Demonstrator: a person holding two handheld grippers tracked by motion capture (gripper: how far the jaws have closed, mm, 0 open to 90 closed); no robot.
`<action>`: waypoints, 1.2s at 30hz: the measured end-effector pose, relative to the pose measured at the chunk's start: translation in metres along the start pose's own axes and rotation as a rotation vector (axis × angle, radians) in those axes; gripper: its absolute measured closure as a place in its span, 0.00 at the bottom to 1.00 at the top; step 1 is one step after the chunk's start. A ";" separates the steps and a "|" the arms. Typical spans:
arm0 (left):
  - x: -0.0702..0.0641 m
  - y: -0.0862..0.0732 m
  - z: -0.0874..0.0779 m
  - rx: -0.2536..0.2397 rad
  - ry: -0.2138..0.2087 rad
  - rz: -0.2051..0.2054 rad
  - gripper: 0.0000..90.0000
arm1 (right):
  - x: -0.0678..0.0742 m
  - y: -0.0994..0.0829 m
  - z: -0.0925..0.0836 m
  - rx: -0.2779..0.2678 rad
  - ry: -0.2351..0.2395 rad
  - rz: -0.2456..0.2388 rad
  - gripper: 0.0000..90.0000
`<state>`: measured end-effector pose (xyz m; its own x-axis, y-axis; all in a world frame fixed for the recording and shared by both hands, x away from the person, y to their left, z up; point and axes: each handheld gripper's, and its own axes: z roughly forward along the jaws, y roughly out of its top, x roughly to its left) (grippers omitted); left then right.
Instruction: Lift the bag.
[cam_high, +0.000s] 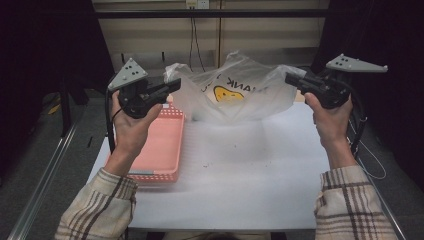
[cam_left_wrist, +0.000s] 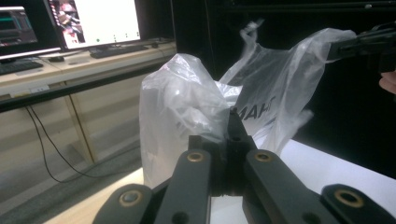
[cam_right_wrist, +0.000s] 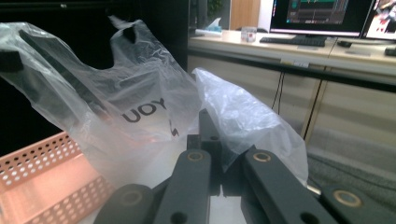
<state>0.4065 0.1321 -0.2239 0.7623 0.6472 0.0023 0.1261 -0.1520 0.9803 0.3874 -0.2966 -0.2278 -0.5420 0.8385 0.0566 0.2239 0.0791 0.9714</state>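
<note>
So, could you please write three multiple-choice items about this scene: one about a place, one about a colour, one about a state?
1. Where does the basket lie on the table?
A. at the person's left
B. at the person's right
C. at the far middle

2. What colour is the face printed on the plastic bag?
A. blue
B. yellow
C. green

3. How is the bag held?
A. lying flat, untouched
B. in the left tool alone
C. stretched between the left tool and the right tool

Answers:
1 A: the high view shows it below the left hand.
2 B: a yellow face shows through the film.
3 C: each tool's jaws are shut on one side of the bag.
</note>
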 end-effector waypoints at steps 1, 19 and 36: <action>0.001 0.003 0.001 -0.005 0.001 -0.005 1.00 | 0.000 0.005 0.000 -0.006 -0.001 -0.006 1.00; -0.004 0.048 -0.002 -0.063 0.016 0.027 1.00 | 0.007 0.065 -0.001 -0.075 -0.012 -0.054 1.00; 0.005 0.011 0.021 0.029 0.022 -0.001 1.00 | -0.024 0.010 0.015 0.063 -0.079 0.002 1.00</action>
<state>0.4245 0.1179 -0.2171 0.7481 0.6636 0.0056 0.1459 -0.1727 0.9741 0.4149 -0.3072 -0.2232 -0.4767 0.8782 0.0380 0.2772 0.1092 0.9546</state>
